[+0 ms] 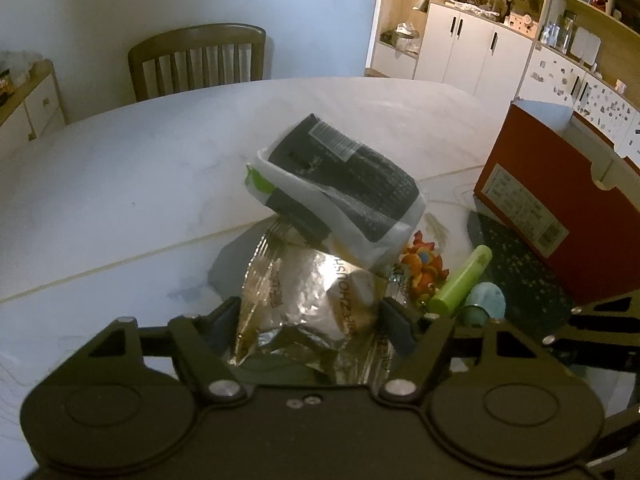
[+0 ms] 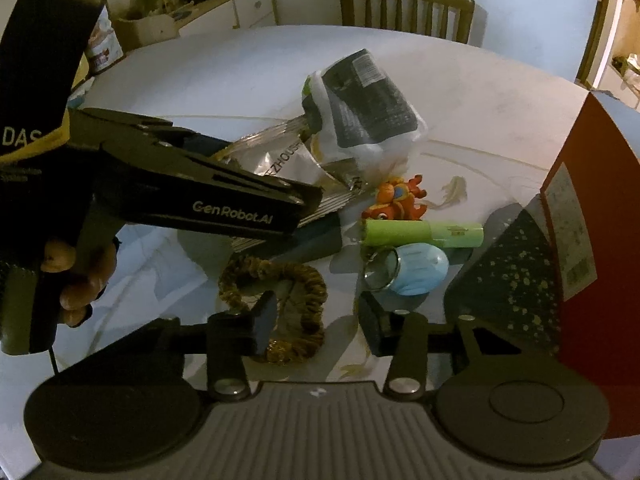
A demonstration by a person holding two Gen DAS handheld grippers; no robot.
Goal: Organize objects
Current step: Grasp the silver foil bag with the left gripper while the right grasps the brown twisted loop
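Note:
My left gripper (image 1: 310, 320) is shut on a crumpled silver foil bag (image 1: 304, 300), seen also in the right wrist view (image 2: 280, 164). A black-and-white packet (image 1: 344, 184) rests tilted against the foil bag's far end; it also shows in the right wrist view (image 2: 360, 108). An orange toy (image 1: 422, 266), a green tube (image 1: 460, 280) and a light blue oval object (image 1: 486, 298) lie to the right. My right gripper (image 2: 316, 320) is open and empty, just above a brown scrunchie (image 2: 280, 308), near the tube (image 2: 420, 232) and blue object (image 2: 416, 268).
A red box (image 1: 548, 200) stands at the right on a dark speckled mat (image 1: 520, 264). The white table (image 1: 120, 184) spreads left and back. A wooden chair (image 1: 196, 60) stands behind it. Cabinets line the right wall.

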